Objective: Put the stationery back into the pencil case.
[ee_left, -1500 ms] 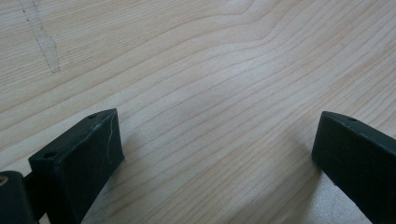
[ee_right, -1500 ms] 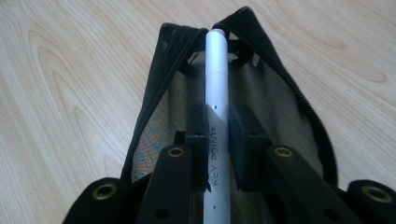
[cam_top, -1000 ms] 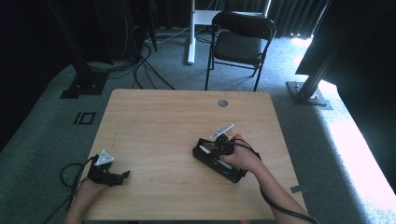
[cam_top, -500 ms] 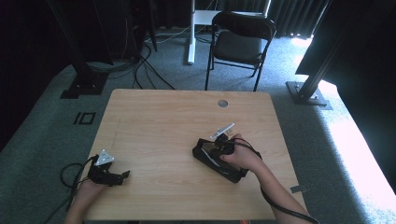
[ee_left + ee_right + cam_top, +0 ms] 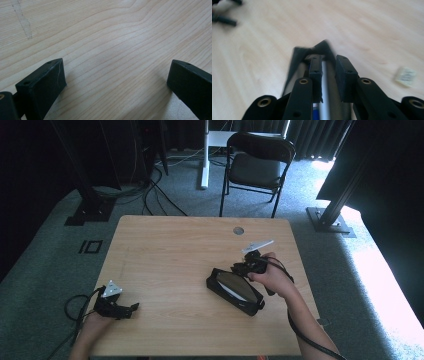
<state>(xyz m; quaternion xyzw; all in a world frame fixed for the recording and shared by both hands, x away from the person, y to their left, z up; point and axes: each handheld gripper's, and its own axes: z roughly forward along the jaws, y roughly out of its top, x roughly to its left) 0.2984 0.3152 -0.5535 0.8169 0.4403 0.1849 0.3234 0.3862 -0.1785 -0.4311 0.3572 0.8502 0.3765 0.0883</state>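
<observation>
— Two grippers; what changed?
— Right gripper (image 5: 245, 270) rose, its jaws opening slightly around a pen inside the black pencil case (image 5: 235, 291). Left gripper (image 5: 131, 308) stayed open.
— The case?
— Mid-table, long axis diagonal, far-left to near-right.

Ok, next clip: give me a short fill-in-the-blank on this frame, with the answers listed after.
1. The right claw reaches into a black ____ lying on the table.
2. The left claw rests near the table's front-left corner with its jaws ____.
3. Between the left claw's jaws there is just bare ____.
4. Behind the table stands a folding ____.

Missing words: pouch; open; wood; chair
</observation>
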